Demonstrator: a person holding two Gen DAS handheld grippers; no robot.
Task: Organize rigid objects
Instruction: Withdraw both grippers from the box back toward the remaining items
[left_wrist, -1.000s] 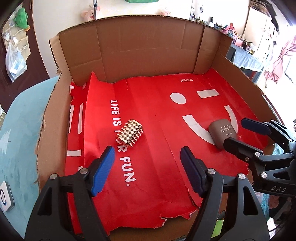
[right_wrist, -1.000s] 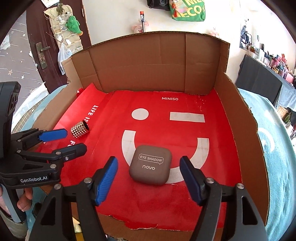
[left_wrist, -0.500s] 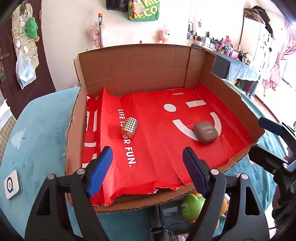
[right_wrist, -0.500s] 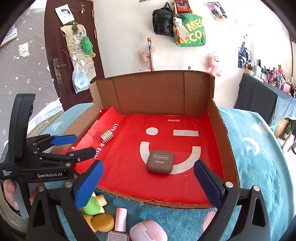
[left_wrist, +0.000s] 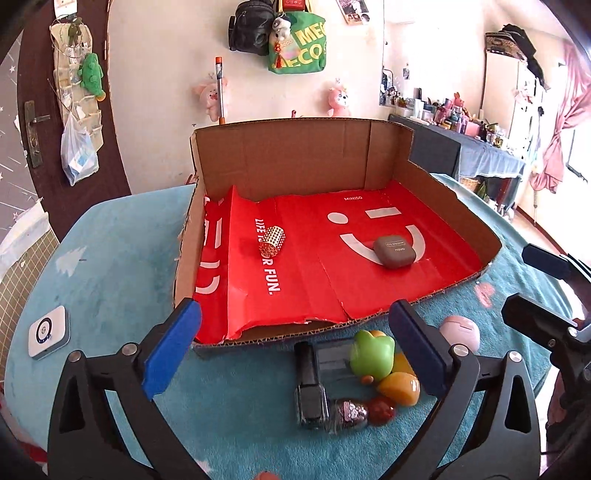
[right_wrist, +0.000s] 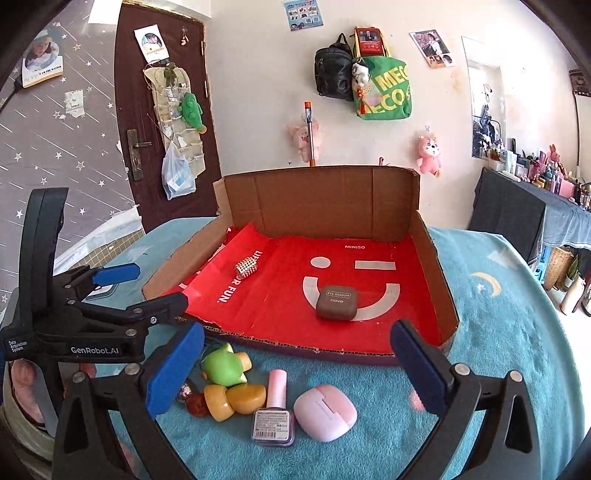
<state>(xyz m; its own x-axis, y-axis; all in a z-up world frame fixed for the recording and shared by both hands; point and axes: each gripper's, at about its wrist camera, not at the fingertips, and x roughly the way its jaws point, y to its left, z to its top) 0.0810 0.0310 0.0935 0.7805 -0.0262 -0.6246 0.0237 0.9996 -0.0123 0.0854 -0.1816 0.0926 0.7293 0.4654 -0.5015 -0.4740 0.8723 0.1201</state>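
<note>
A cardboard box (left_wrist: 454, 206) (right_wrist: 436, 258) lined with red paper holds a studded gold cylinder (left_wrist: 272, 240) (right_wrist: 246, 268) and a brown eye-shadow case (left_wrist: 394, 251) (right_wrist: 337, 302). In front of it on the teal cloth lie a green frog toy (left_wrist: 371, 355) (right_wrist: 222, 366), a yellow toy (left_wrist: 399, 387) (right_wrist: 232, 400), a nail polish bottle (left_wrist: 312, 387) (right_wrist: 275, 413) and a pink case (left_wrist: 460, 330) (right_wrist: 325, 411). My left gripper (left_wrist: 295, 350) (right_wrist: 147, 288) is open and empty above the pile. My right gripper (right_wrist: 295, 369) (left_wrist: 532, 280) is open and empty over the pink case.
A white square device (left_wrist: 48, 336) lies on the cloth at the left. A dark table with bottles (right_wrist: 546, 206) stands at the right. A door (right_wrist: 159, 110) and hanging bags (right_wrist: 380, 85) are on the far wall.
Both grippers have pulled back out of the box toward me. The loose objects in front of the box have come into view. The cylinder and brown case stay in place.
</note>
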